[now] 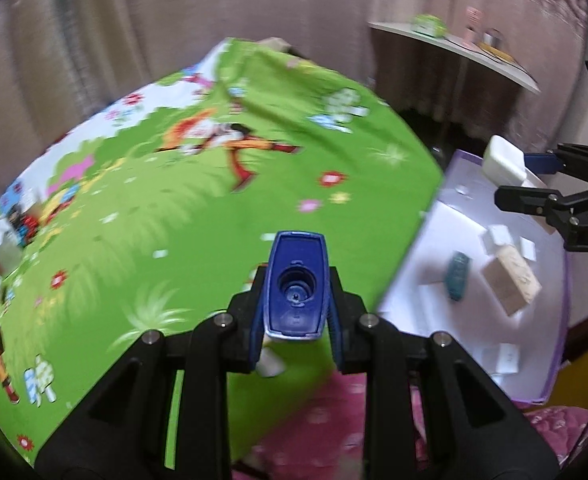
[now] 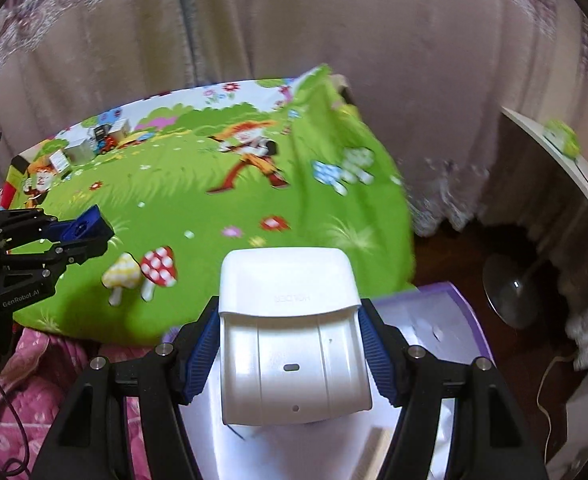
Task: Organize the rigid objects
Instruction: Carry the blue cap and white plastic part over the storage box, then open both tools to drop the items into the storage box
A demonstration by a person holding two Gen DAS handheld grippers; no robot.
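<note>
My left gripper [image 1: 295,316] is shut on a dark blue plastic cap-like piece [image 1: 295,284] and holds it above the green cartoon bedspread [image 1: 198,208]. It also shows at the left of the right wrist view [image 2: 88,232]. My right gripper [image 2: 292,356] is shut on a white rounded plastic box [image 2: 290,332] and holds it over the purple-rimmed white tray [image 2: 453,320]. In the left wrist view the right gripper [image 1: 533,184] holds the white box [image 1: 503,164] above that tray [image 1: 421,280], which holds a teal oval item [image 1: 457,276], a beige block [image 1: 511,280] and small white pieces.
Small toys and boxes [image 2: 94,144] lie at the far left of the bedspread. A pink quilt [image 1: 313,412] lies below the grippers. A white shelf [image 1: 473,54] with small items stands at the right. Curtains hang behind the bed. A round stand base [image 2: 513,292] sits on the floor.
</note>
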